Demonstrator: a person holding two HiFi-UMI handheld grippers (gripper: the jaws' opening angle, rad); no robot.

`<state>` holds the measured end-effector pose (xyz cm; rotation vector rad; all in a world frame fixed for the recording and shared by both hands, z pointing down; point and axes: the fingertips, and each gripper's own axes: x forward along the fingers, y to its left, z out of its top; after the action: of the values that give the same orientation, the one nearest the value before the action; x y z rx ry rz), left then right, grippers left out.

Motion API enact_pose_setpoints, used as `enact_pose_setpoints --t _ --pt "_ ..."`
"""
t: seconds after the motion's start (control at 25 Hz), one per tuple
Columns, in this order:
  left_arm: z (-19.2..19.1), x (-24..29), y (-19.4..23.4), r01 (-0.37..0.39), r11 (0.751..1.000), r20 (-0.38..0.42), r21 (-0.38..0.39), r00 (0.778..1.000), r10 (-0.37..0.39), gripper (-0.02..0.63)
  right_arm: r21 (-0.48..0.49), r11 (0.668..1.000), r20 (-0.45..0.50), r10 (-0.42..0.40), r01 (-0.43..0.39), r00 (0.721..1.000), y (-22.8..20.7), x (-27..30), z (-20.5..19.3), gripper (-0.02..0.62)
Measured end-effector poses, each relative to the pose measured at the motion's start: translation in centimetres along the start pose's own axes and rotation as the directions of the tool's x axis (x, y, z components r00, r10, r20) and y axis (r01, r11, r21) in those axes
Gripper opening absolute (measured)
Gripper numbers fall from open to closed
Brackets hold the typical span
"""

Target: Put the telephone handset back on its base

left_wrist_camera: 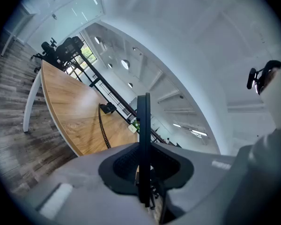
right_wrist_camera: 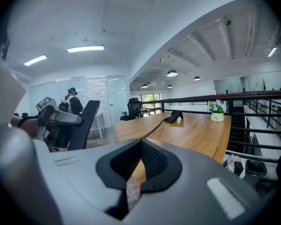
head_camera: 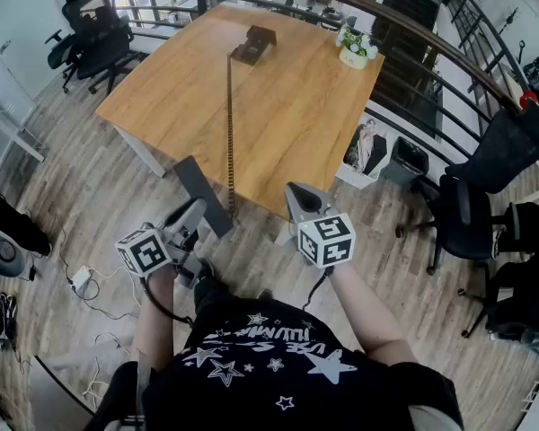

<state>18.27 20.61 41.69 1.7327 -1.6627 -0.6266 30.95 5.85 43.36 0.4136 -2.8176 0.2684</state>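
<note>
The black telephone handset (head_camera: 202,196) hangs over the floor in front of the table's near edge, with my left gripper (head_camera: 196,210) shut on it. In the left gripper view the handset (left_wrist_camera: 143,144) shows edge-on between the pads. Its coiled cord (head_camera: 230,124) runs stretched across the wooden table (head_camera: 296,124) to the black base (head_camera: 254,45) near the far edge. My right gripper (head_camera: 296,192) is beside the handset at the table's near edge, shut on nothing. The right gripper view shows the base (right_wrist_camera: 174,116), the cord (right_wrist_camera: 154,128) and the handset (right_wrist_camera: 84,123) in the left gripper (right_wrist_camera: 61,117).
A white pot with flowers (head_camera: 355,50) stands at the table's far right corner. Office chairs stand at the far left (head_camera: 94,39) and at the right (head_camera: 485,187). A dark bin (head_camera: 402,162) and a railing (head_camera: 431,39) lie right of the table. A power strip (head_camera: 79,279) lies on the floor.
</note>
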Motion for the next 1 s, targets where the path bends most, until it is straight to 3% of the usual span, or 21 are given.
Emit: enact_pose_setpoints --t 0.64,1.0 --pt "0.2 -1.1 1.4 0.001 0.999 -0.017 -0.032 1.0 -0.001 0.077 0.014 1.0 -0.022 0.026 -0.026 0.999 2.2 3.1 -0.7 -0.002" --pt "5.3 -2.2 5.5 0.015 0.999 -0.027 -0.038 1.0 -0.016 0.078 0.043 0.999 -0.012 -0.003 0.003 1.0 4.1 9.0 1.5 0.0"
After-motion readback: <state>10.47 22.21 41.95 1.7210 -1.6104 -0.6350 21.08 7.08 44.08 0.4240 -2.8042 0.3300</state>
